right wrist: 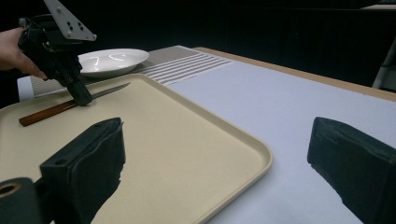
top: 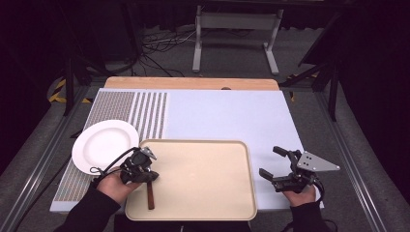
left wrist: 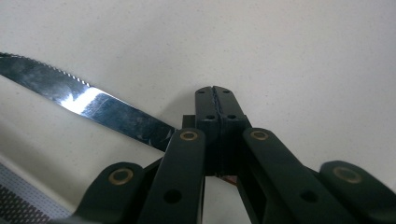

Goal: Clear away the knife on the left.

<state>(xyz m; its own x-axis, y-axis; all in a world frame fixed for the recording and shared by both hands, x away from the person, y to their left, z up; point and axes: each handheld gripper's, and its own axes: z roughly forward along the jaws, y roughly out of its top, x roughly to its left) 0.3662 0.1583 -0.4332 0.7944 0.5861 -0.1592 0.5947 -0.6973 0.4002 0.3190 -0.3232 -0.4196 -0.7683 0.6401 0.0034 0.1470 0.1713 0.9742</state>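
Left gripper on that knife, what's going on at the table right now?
The left gripper is shut on the knife, which lies on the beige tray near its left edge. The right gripper hangs open and empty over the mat right of the tray. A white plate sits empty left of the tray.

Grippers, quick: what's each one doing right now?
Left gripper: shut on the wooden-handled steel knife on the beige tray.
Right gripper: open, empty.

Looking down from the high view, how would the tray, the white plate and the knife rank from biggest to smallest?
1. Tray, clearly largest.
2. White plate.
3. Knife, smallest; its blade is partly hidden under the left gripper, so only the brown handle shows clearly.
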